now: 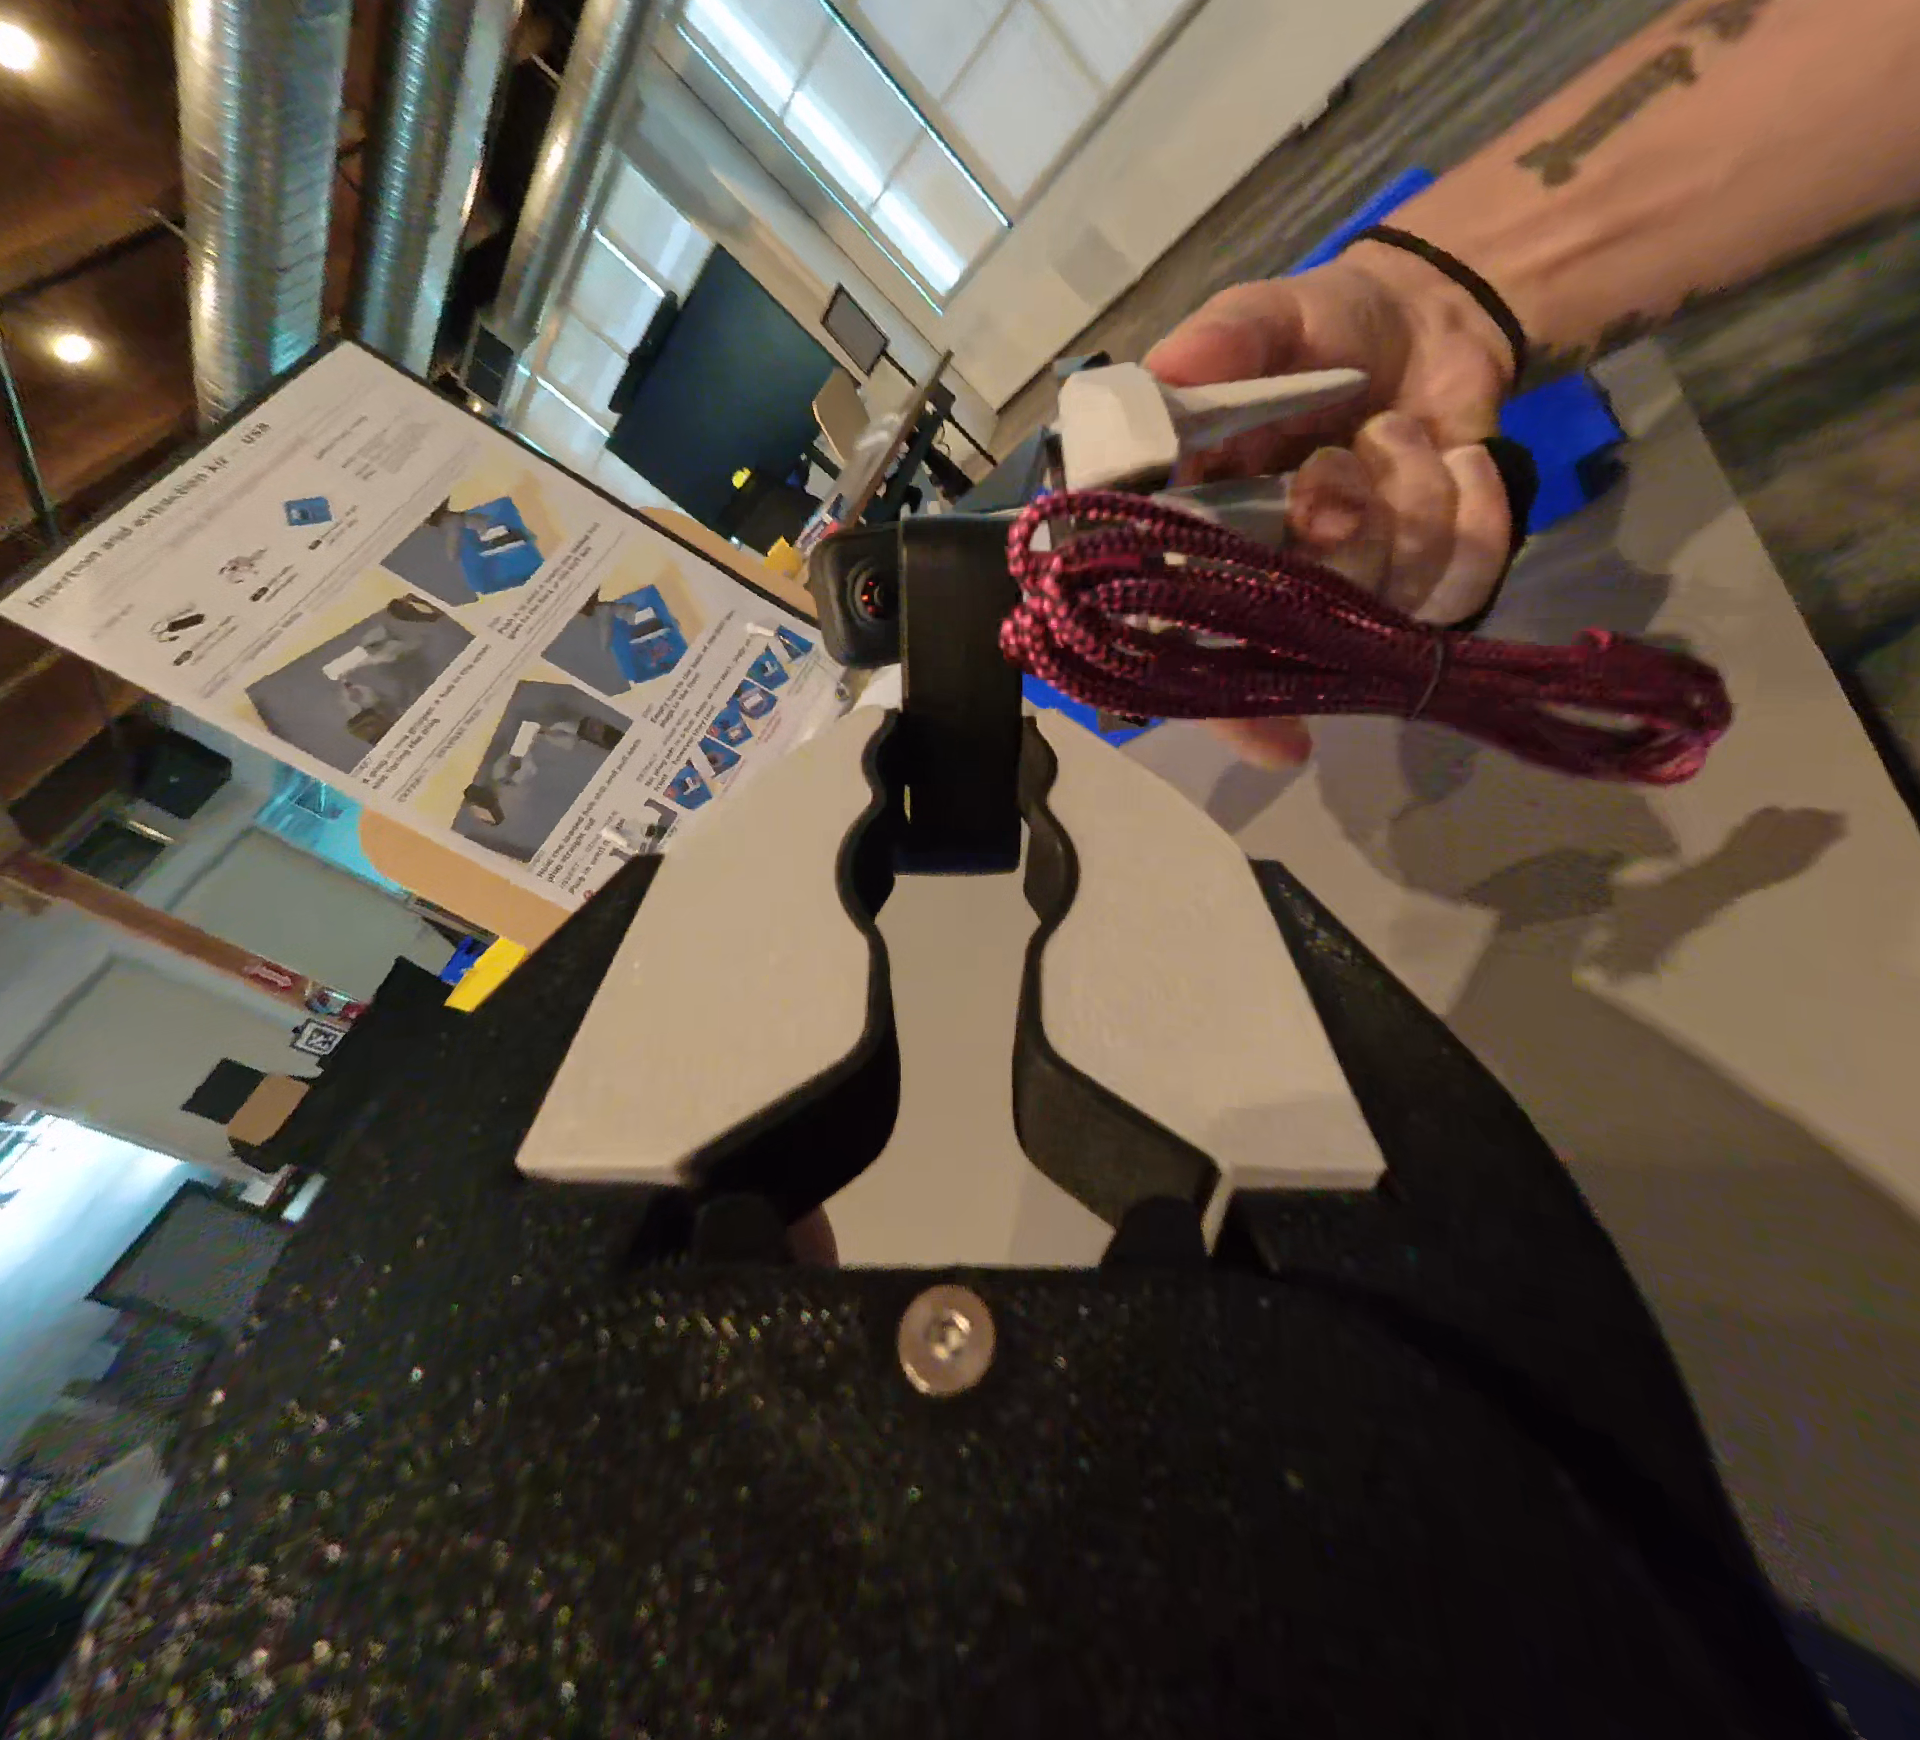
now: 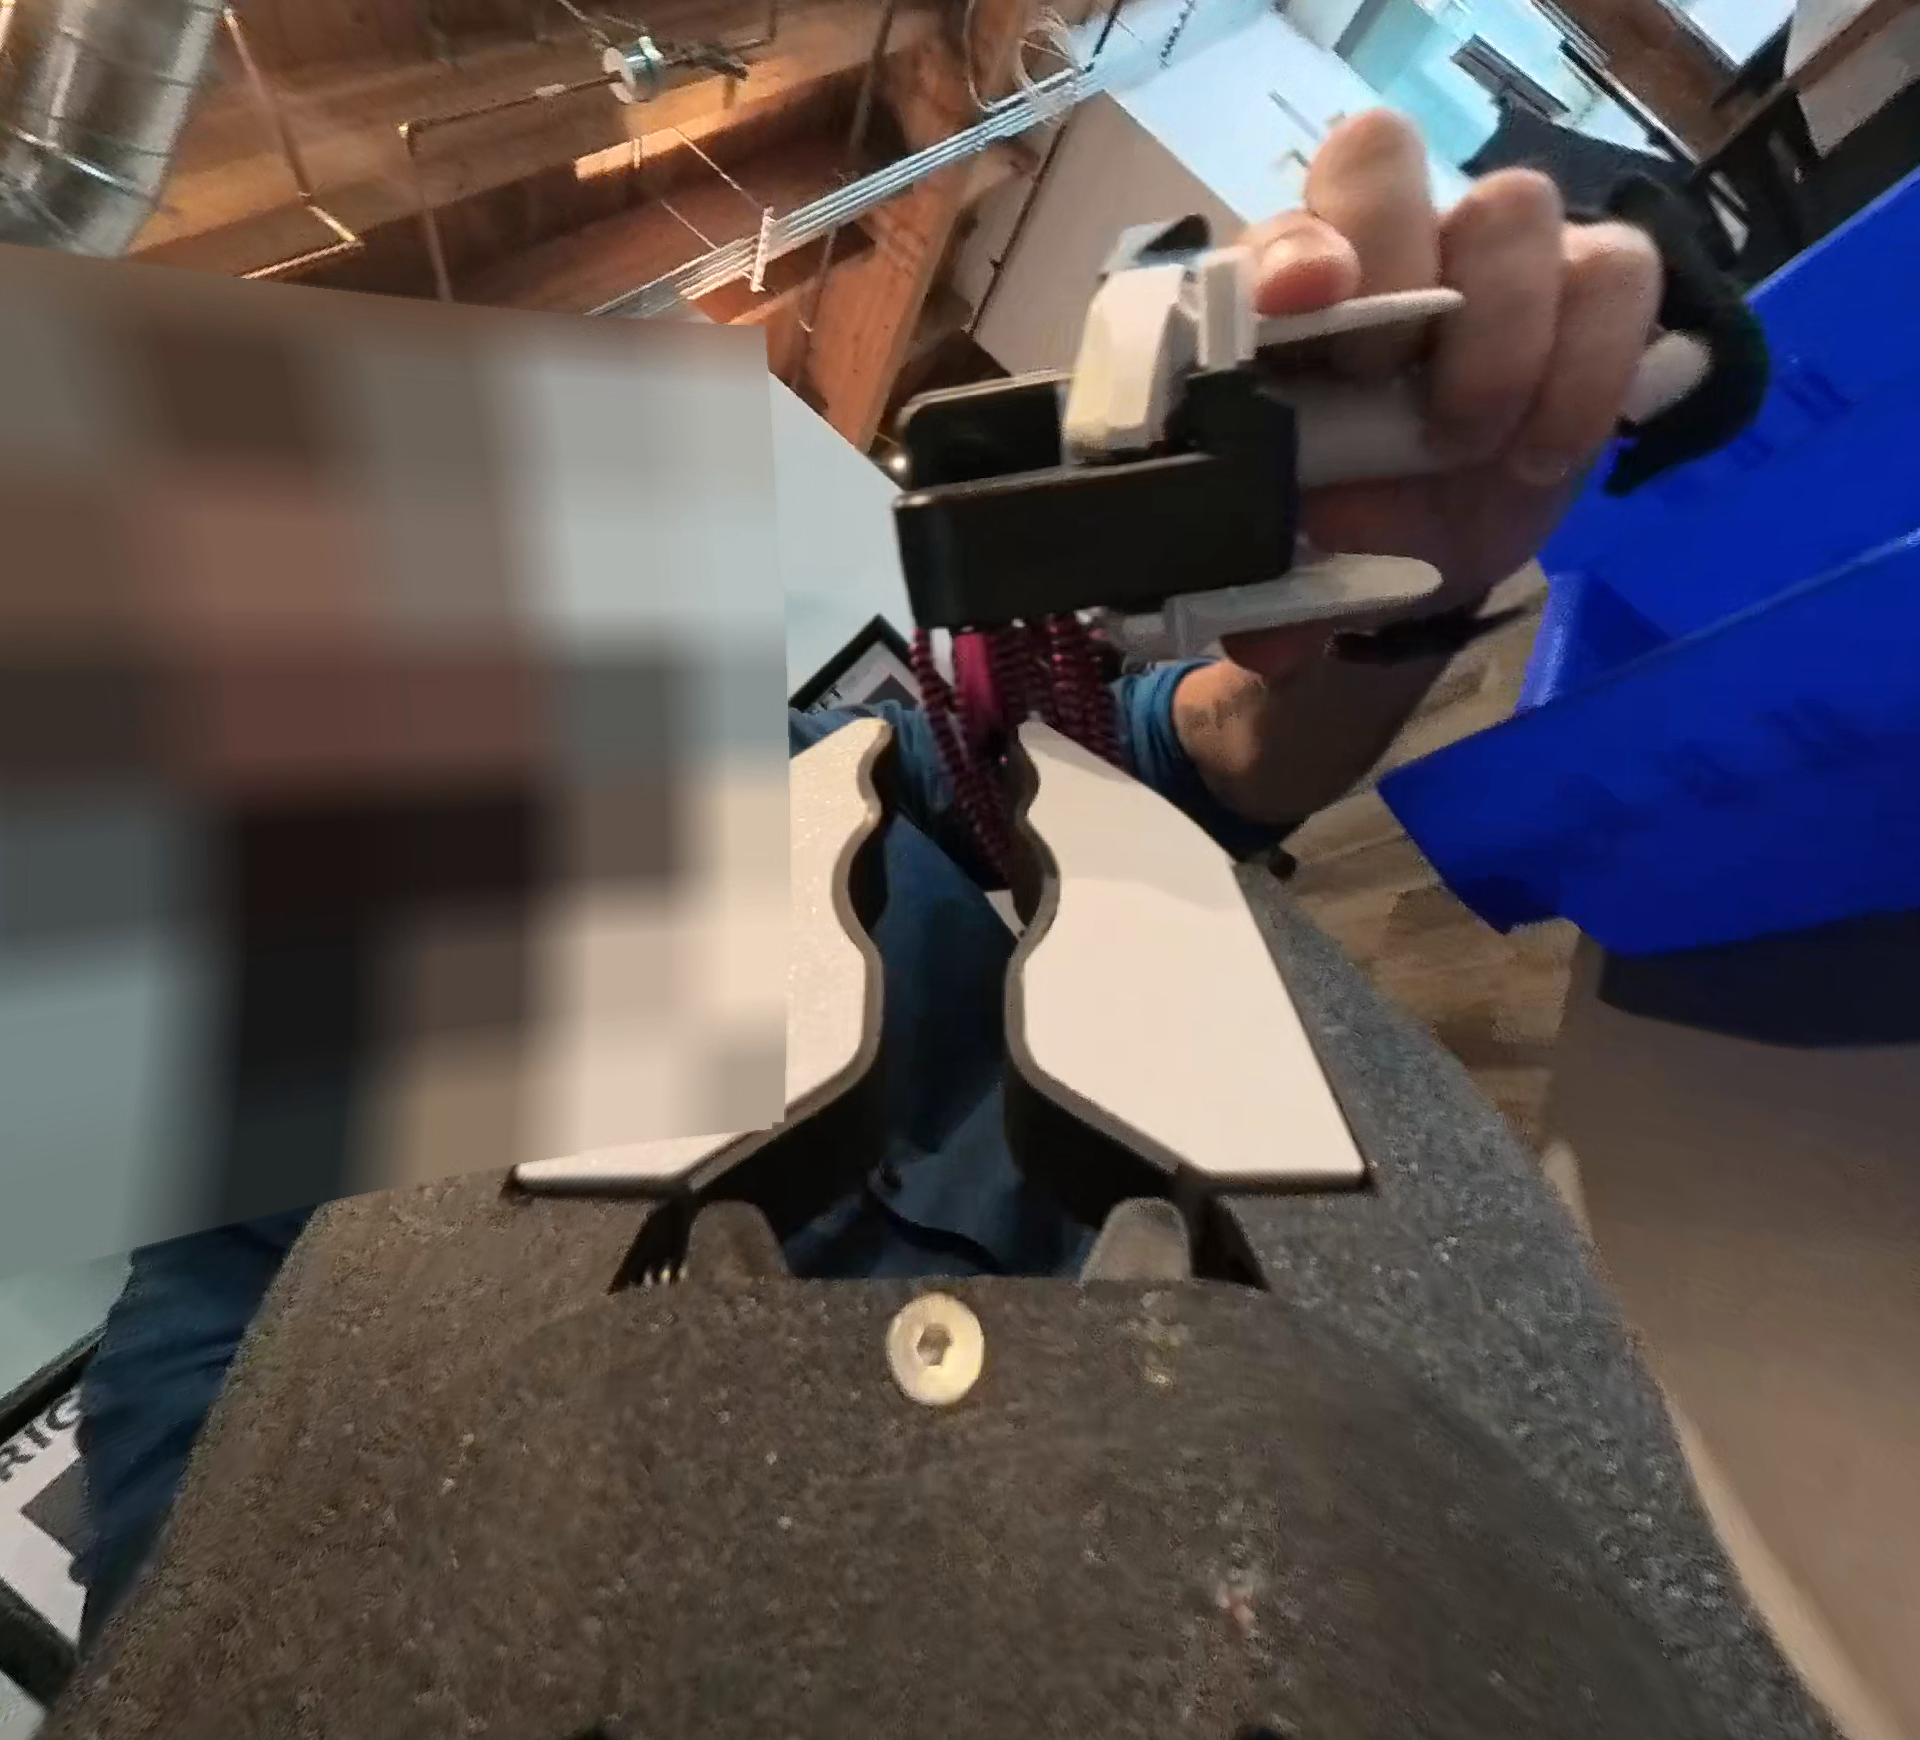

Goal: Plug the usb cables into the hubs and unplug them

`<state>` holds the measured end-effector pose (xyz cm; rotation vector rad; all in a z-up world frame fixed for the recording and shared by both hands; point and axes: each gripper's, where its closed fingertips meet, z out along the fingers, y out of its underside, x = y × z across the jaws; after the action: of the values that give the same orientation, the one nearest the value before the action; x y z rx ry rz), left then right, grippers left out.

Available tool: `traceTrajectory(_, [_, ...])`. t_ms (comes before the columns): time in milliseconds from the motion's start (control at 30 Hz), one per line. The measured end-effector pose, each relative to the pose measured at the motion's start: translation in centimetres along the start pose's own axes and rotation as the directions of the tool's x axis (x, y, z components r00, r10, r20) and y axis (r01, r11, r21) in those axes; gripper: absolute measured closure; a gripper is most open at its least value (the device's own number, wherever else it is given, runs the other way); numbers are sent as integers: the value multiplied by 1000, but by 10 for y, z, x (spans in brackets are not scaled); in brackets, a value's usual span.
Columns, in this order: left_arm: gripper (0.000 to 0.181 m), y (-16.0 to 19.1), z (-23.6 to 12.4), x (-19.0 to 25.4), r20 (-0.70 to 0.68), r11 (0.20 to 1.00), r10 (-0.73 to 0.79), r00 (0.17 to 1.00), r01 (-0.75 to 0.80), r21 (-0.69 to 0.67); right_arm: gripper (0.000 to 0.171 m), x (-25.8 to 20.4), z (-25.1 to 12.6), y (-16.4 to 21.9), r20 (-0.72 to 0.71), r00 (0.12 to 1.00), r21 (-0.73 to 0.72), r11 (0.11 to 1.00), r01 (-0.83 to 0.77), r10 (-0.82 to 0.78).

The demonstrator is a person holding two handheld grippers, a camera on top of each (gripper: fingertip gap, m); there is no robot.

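Cable: coiled maroon braided usb cable (image 1: 1351, 651), tied in a bundle and carried in the air above the counter, just beside a person's hand (image 1: 1382, 443); no plug end made out.
Right hand-held gripper (image 2: 956, 745): jaws narrowly apart, loops of the cable lying in the gap at the tips; true clamping cannot be told.
Left hand-held gripper (image 1: 956, 755): jaws narrowly apart, black plastic camera mount (image 1: 961, 630) of the other tool showing between the tips; contact cannot be told.
Hubs: none in either view.
Progress: judged early; cable in hand but bundled, no plug seated, plugging and unplugging both left to do.
Counter: smooth grey counter (image 1: 1558, 1119), bare where shown, with shadows of hand and cable.
Bin: bright blue plastic bin (image 2: 1714, 651) close by on the right.
Board: white illustrated instruction board (image 1: 416, 610) propped at the counter's far edge.
Room: silver ribbed ceiling ducts (image 1: 260, 80), wooden ceiling, large gridded windows (image 1: 935, 28), grey carpet.
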<state>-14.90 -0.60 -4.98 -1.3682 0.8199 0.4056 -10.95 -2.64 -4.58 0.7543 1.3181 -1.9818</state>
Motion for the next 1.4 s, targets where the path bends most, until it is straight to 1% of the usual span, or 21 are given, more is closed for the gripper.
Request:
traceTrajectory(67, [160,-2,-3,-6,18,997,-56,998,55,53,147,-5,0,-4,10,999,25,999,32,-33])
traceTrajectory(133, [160,-4,-7,-11,27,990,-103,994,100,99,141,-4,-2,-5,-14,998,32,997,68,-68])
traceTrajectory(167, [160,-6,-9,-14,29,986,-124,992,119,121,135,-2,-3,-7,-48,994,43,994,97,-95])
traceTrajectory(233, [160,-8,-13,-17,33,977,-160,987,154,149,138,0,-9,-12,-117,978,80,980,185,-175])
traceTrajectory(300, [160,-9,-15,-19,31,970,-184,982,176,166,152,-1,-14,-17,-170,958,116,961,251,-230])
traceTrajectory(367, [160,-9,-16,-18,29,967,-196,980,188,174,158,2,-18,-21,-248,932,156,938,309,-266])
traceTrajectory(500, [160,-6,-13,-13,45,978,-158,986,150,147,157,6,-14,-23,-383,868,162,902,401,-317])
traceTrajectory(567, [161,-4,-10,-11,63,987,-120,991,112,119,156,6,-11,-25,-467,810,135,876,462,-355])
traceTrajectory(667, [160,-2,-7,-10,92,994,-85,992,77,82,152,5,-11,-28,-597,691,70,832,550,-407])
traceTrajectory(767, [160,2,-6,-13,126,997,-62,990,57,49,146,5,-11,-27,-683,586,-7,807,591,-435])
traceTrajectory(833, [160,3,-5,-14,150,999,-36,988,33,23,143,8,-14,-27,-741,500,-67,791,608,-448])
traceTrajectory(933, [160,6,-2,-15,189,999,17,982,-10,-42,146,9,-20,-27,-800,365,-157,753,639,-476])
traceTrajectory(1067, [160,10,1,-13,224,995,47,973,-25,-100,158,11,-23,-24,-828,232,-261,718,646,-510])
traceTrajectory(1100, [160,10,1,-13,230,994,45,972,-21,-104,163,11,-22,-24,-829,202,-287,706,647,-522])
traceTrajectory(1167, [160,10,1,-14,244,995,30,969,-5,-102,166,12,-23,-23,-831,138,-341,690,638,-538])
traceTrajectory(1200, [160,10,0,-14,249,995,29,968,-4,-99,167,13,-23,-22,-829,121,-360,687,631,-545])
traceTrajectory(1267, [160,8,-1,-14,258,995,33,966,-8,-98,164,16,-22,-21,-832,127,-359,699,619,-540])
traceTrajectory(1333, [160,5,-1,-13,261,996,36,965,-13,-90,155,19,-23,-21,-841,131,-348,710,612,-525])
traceTrajectory(1400, [161,2,-1,-14,267,995,56,962,-31,-97,147,21,-26,-21,-851,115,-349,714,607,-513])
